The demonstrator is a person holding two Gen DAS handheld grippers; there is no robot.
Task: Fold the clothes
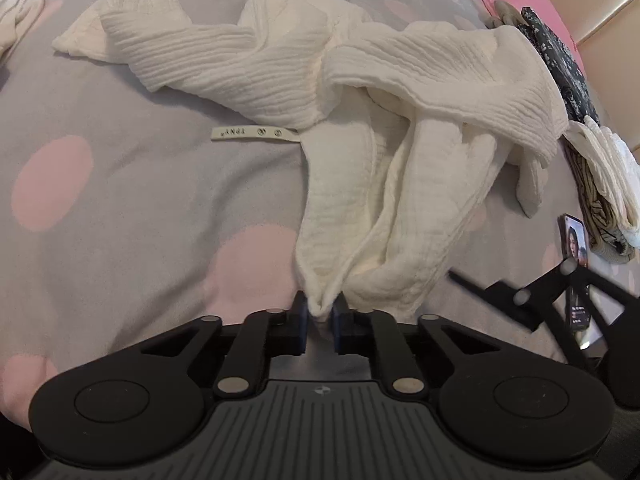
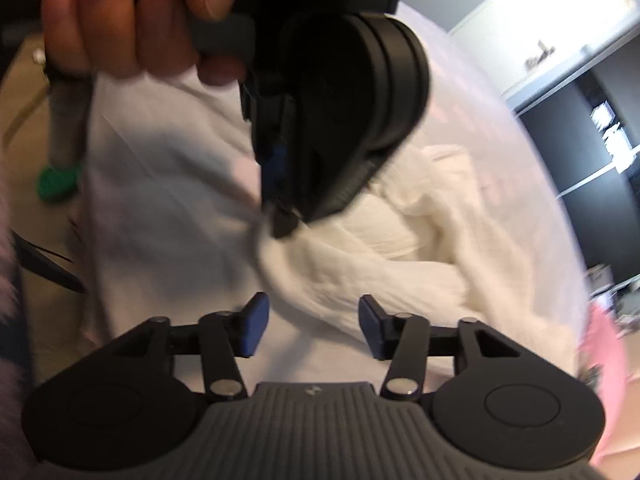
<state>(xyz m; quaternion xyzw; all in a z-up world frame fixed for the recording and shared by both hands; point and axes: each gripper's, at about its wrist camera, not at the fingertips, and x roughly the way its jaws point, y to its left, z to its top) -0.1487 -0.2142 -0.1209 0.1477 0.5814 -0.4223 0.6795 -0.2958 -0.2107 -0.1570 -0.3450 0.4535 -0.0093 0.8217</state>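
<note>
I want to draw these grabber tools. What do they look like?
Each gripper, left and right, is matte black with two round discs, silver rivets on its link arms, a ribbed grey centre plate with a tiny logo, and blue finger pads.

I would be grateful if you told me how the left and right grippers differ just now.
The left gripper is shut on a corner of the cream garment; the right gripper is open and holds nothing. The left pulls fabric taut; the right only hovers above it. Both have blue pads.
</note>
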